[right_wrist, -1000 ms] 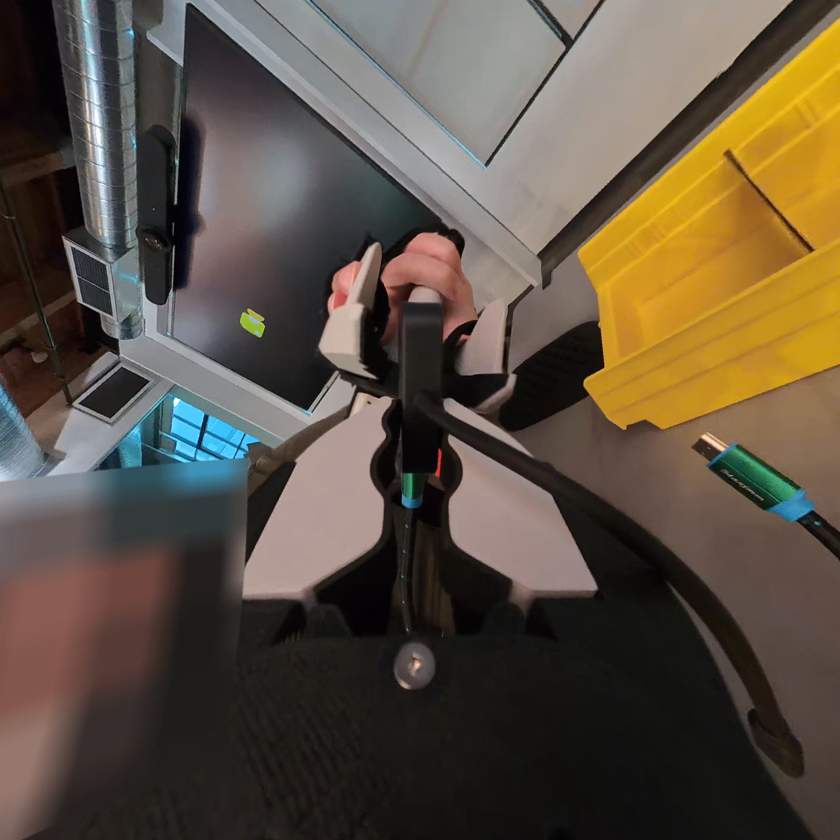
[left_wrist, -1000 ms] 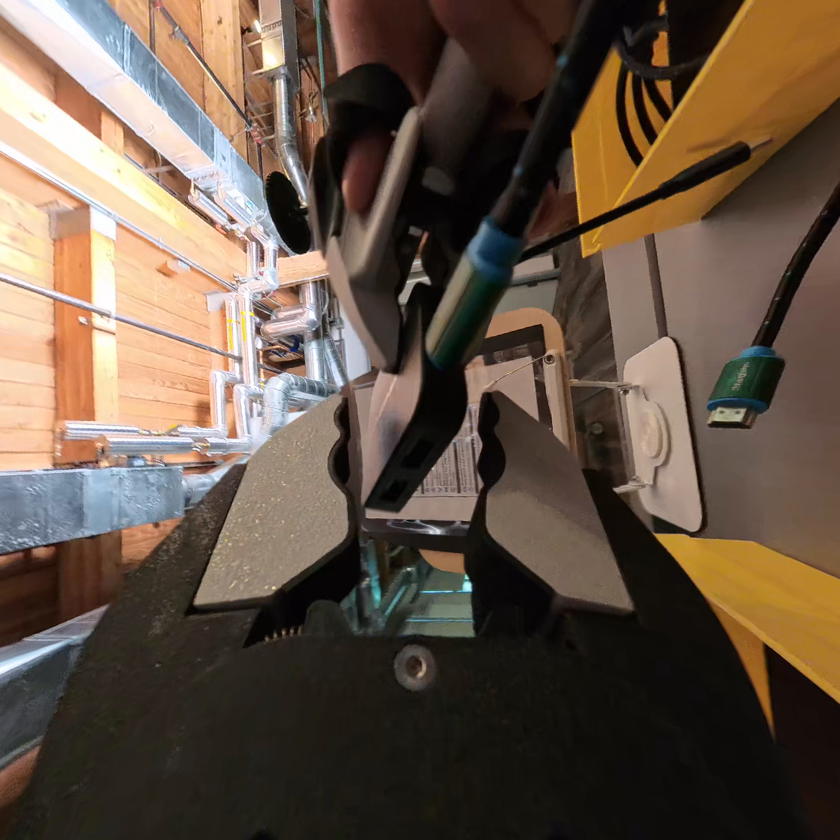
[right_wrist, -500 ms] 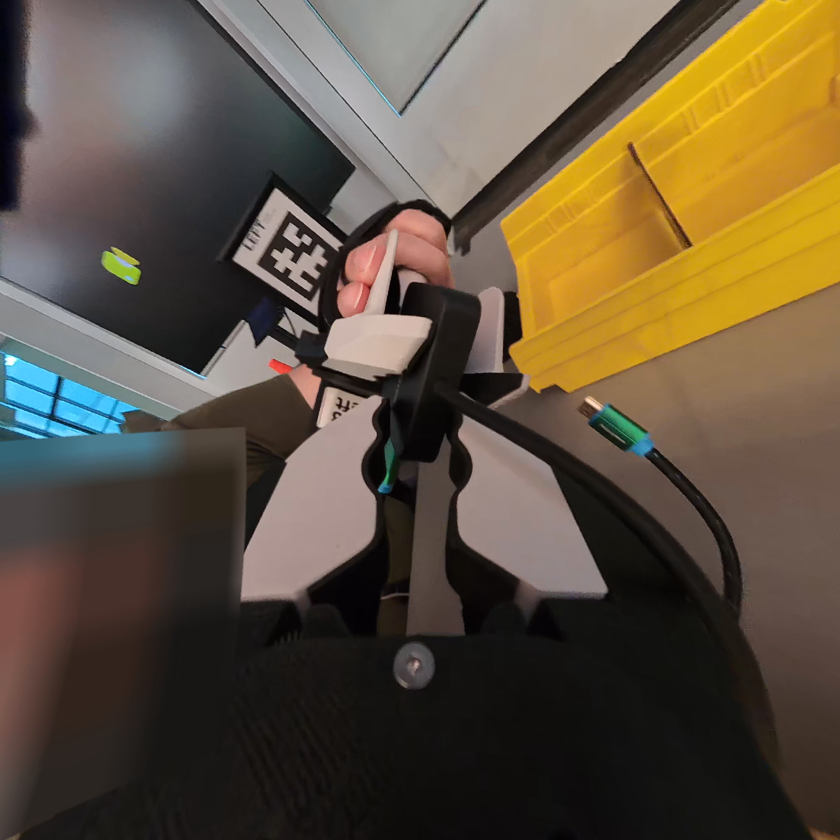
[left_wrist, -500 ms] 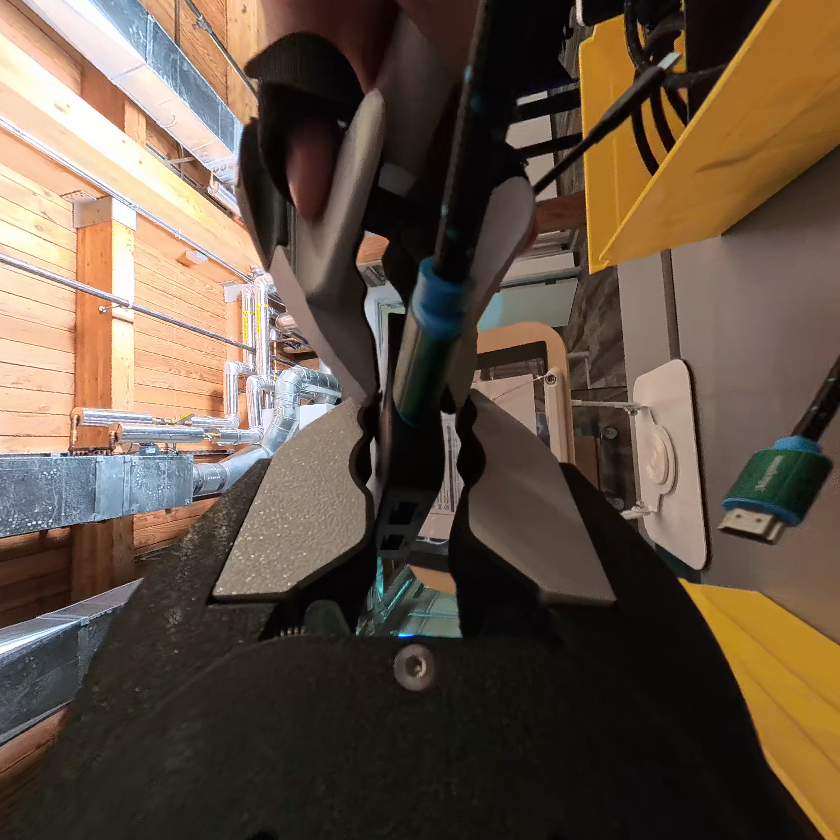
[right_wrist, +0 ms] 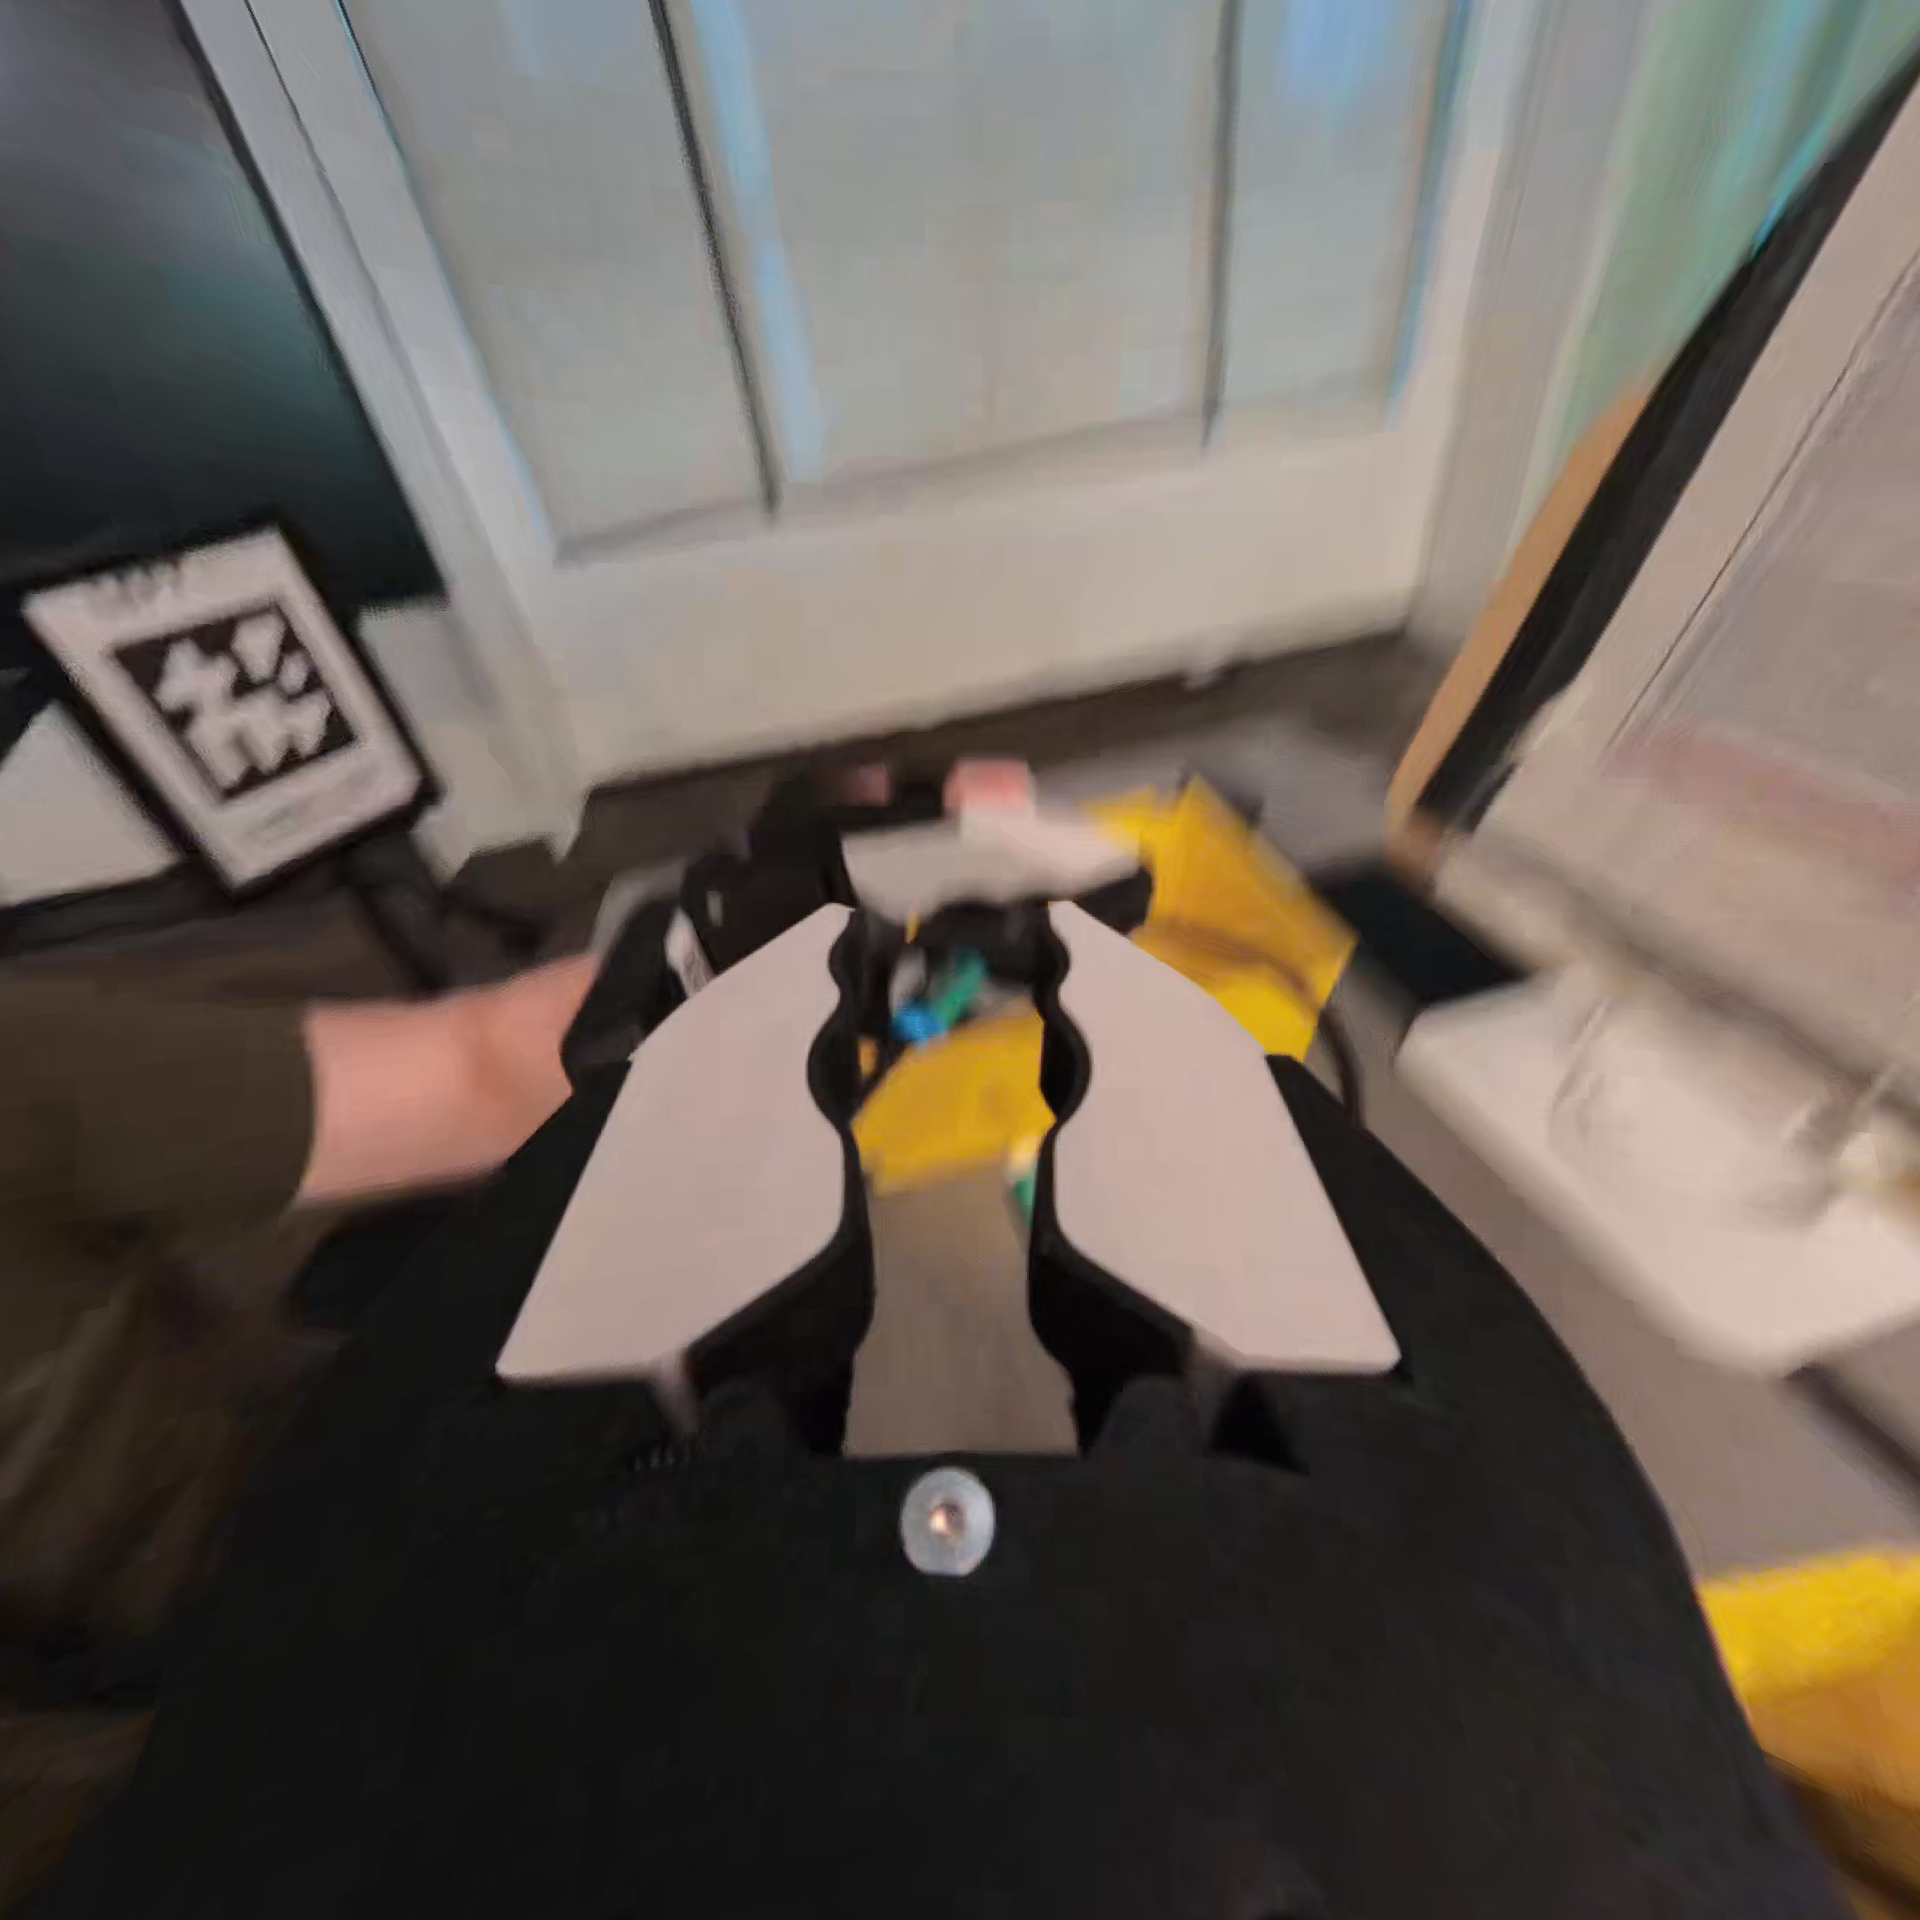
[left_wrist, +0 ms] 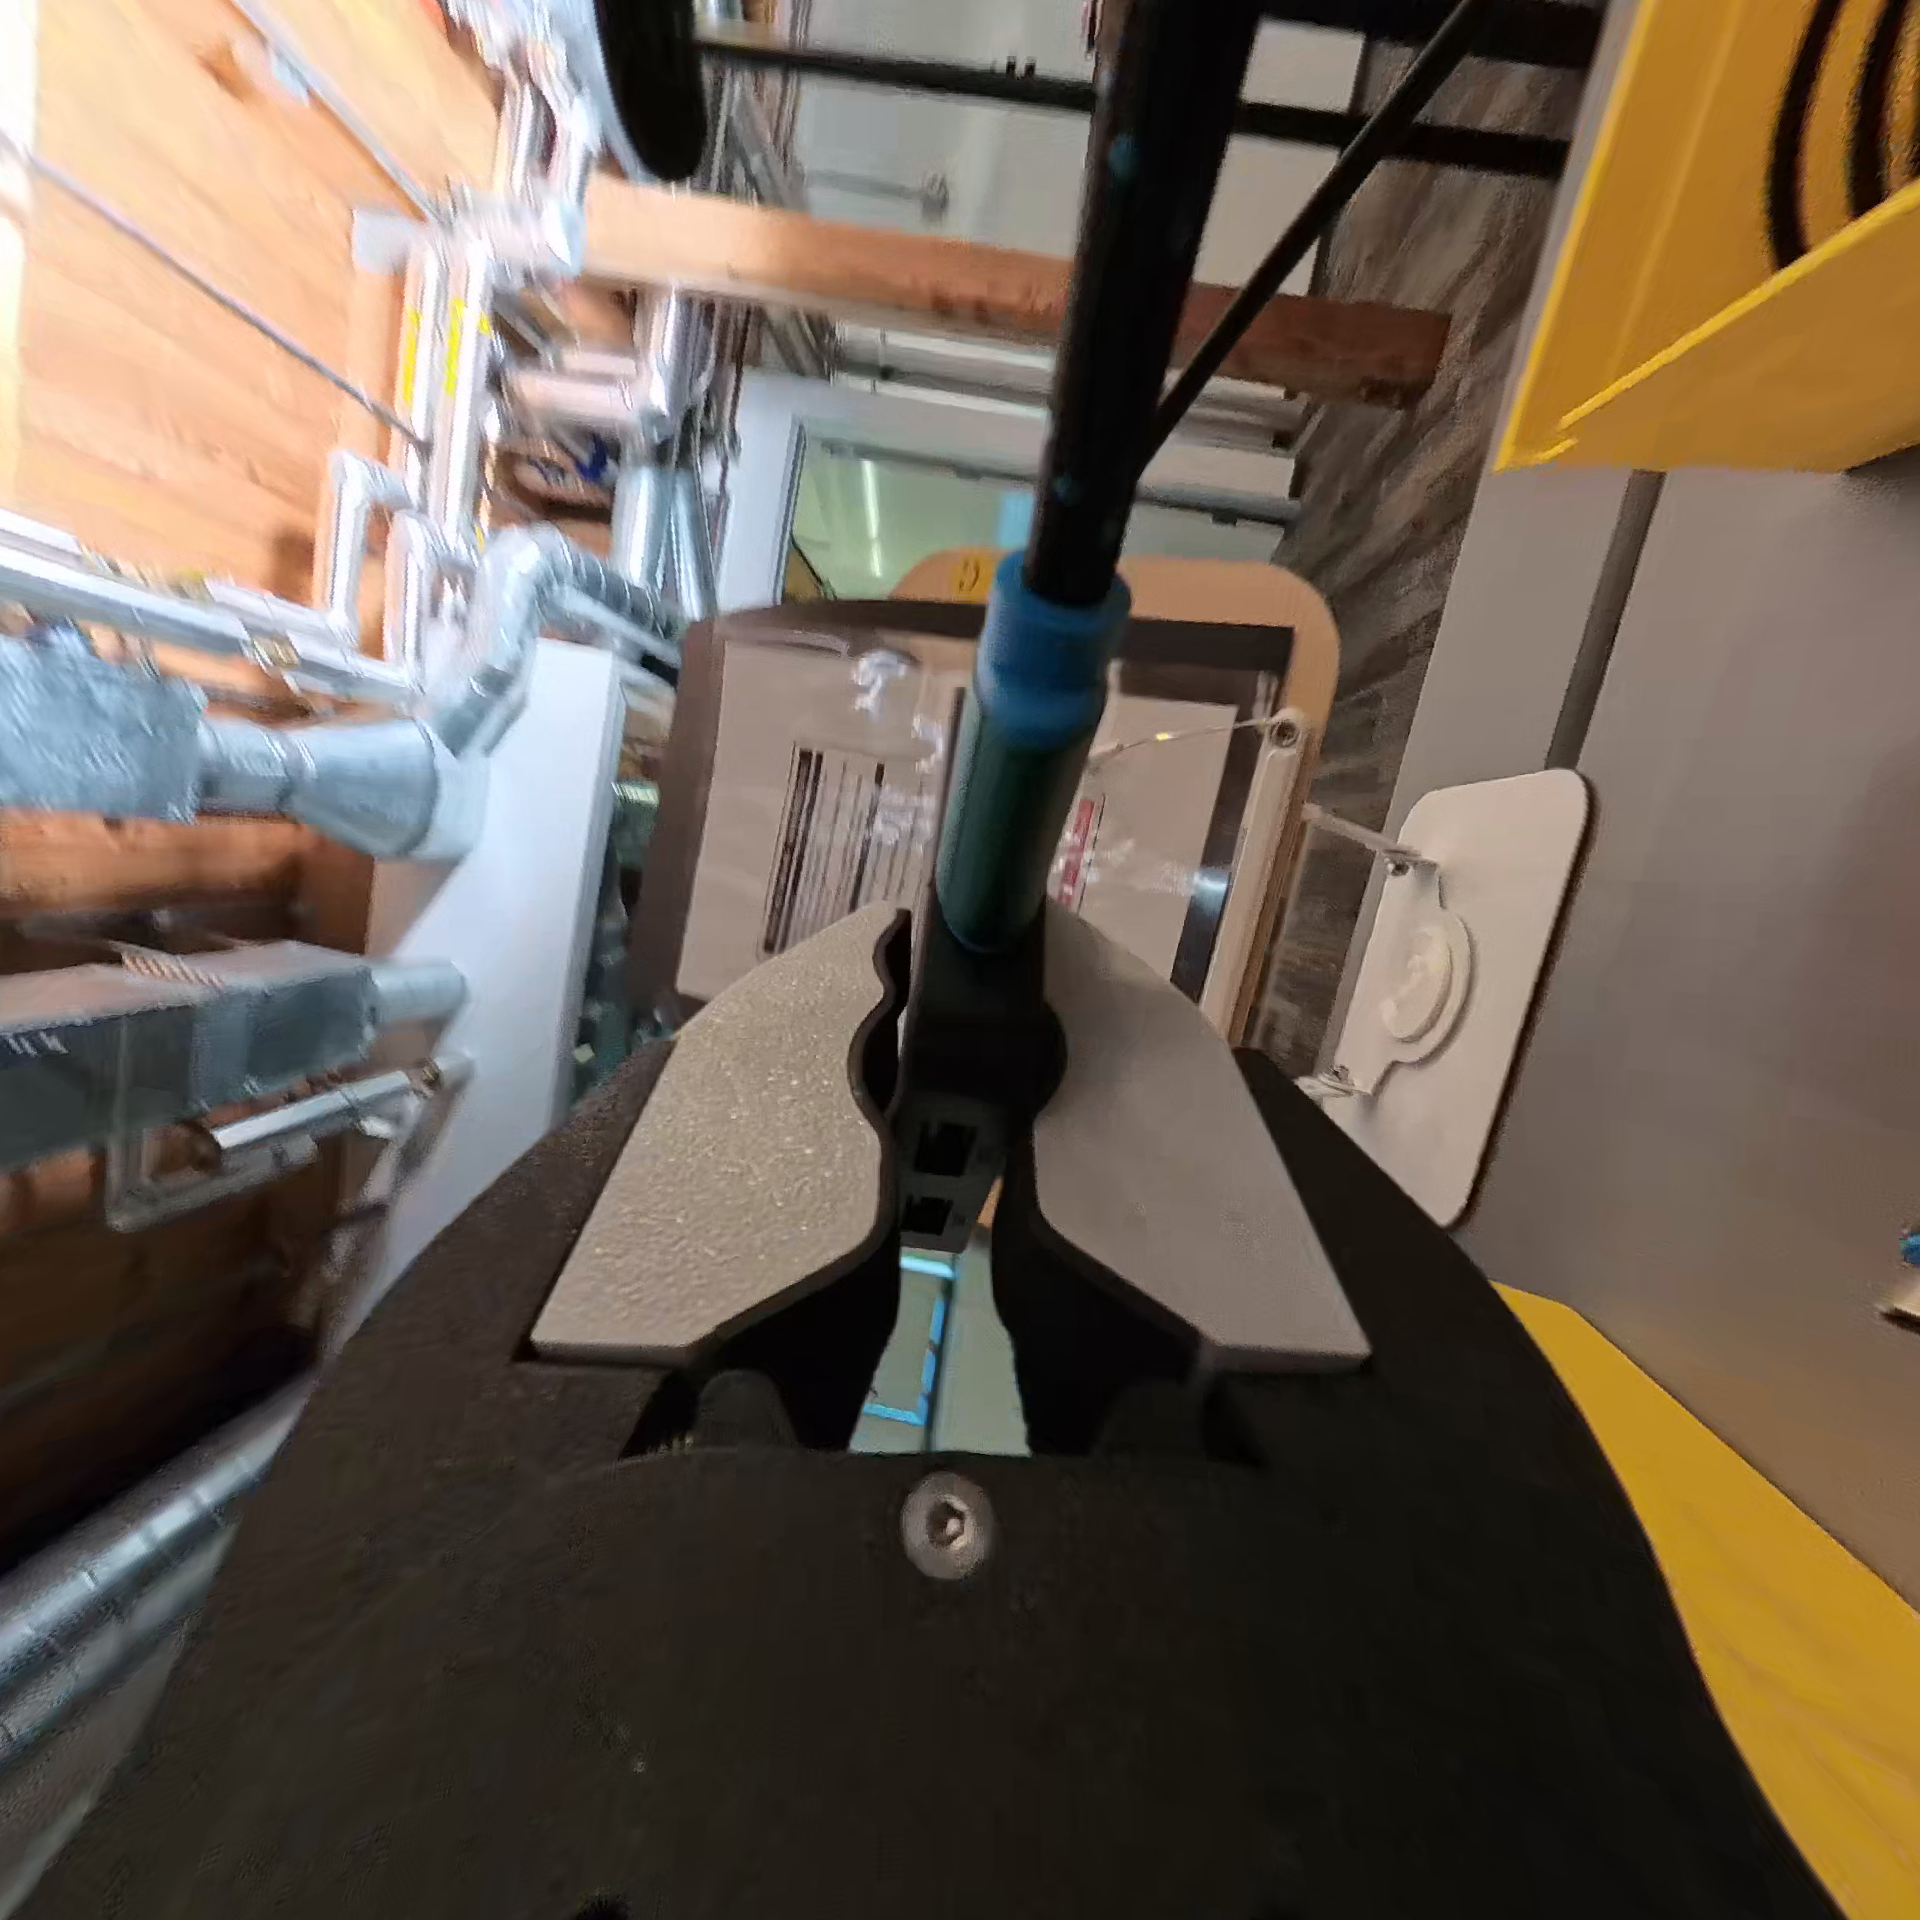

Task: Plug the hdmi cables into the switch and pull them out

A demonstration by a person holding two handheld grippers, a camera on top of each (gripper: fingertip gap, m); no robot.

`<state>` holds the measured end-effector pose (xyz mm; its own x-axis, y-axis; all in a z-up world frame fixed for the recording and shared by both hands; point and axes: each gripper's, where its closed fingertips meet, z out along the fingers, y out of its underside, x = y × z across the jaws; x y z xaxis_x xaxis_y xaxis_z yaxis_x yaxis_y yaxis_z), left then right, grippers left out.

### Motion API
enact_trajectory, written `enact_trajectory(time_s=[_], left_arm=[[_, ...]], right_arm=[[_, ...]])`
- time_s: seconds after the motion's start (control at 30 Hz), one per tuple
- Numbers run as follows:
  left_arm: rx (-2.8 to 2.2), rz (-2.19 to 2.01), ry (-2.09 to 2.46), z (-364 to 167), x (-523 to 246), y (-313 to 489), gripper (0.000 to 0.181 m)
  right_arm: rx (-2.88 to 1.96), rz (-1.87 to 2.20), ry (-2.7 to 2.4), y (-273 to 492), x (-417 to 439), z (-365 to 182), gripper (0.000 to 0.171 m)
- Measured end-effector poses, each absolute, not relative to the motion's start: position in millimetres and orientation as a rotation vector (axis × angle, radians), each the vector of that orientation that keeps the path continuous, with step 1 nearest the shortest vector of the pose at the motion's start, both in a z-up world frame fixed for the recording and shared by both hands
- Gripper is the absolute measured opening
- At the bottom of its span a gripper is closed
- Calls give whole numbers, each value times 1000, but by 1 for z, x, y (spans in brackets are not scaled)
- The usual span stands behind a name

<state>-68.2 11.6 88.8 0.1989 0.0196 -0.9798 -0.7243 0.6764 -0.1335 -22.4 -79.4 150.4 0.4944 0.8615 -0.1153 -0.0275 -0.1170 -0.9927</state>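
- HDMI switch point(left_wrist: 951, 1101) is clamped in left gripper point(left_wrist: 961, 1049); plugged HDMI cable point(left_wrist: 1023, 748) runs straight ahead along the fingers.
- Right gripper point(right_wrist: 951, 997) is part-open, empty, apart.

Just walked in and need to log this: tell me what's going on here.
A person is working two handheld grippers on an HDMI job. The left gripper has its jaws shut on the black switch, with one green-and-blue HDMI plug seated in its top end. The right gripper is empty, jaws open, in a blurred view facing a yellow bin. A white pad lies on the grey table.
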Motion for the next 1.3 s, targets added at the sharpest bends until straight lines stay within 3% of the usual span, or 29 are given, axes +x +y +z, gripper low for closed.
enact_trajectory(time_s=[0.1, 0.17, 0.37, 0.6, 0.67, 0.73, 0.9, 0.97, 1.07, 1.3], left_arm=[[-800, 521, 1178, 107, -82, 26, 15], [-861, 451, 1118, 115, -92, 31, 14], [-919, 356, 1031, 122, -122, 44, 14], [-884, 377, 987, 131, -131, 45, 14], [-841, 377, 988, 133, -126, 39, 14], [-783, 397, 1007, 133, -118, 31, 14], [-713, 410, 1061, 123, -97, 18, 14], [-699, 412, 1082, 119, -90, 14, 14], [-695, 423, 1090, 116, -84, 12, 14], [-701, 476, 1050, 116, -84, 15, 14]], right_arm=[[-986, 778, -643, -124, -30, 220, 30], [-843, 634, -605, -142, -42, 229, 22], [-988, 592, -689, -121, -110, 183, 23], [-1251, 171, -783, -61, -130, 112, 20], [-1312, 94, -770, -47, -129, 97, 31], [-1296, 59, -723, -40, -124, 96, 40], [-1173, 86, -626, -45, -105, 117, 41], [-1175, 33, -662, -44, -102, 118, 39], [-1194, -7, -717, -44, -101, 114, 23], [-1231, 88, -686, -43, -101, 114, 23]])
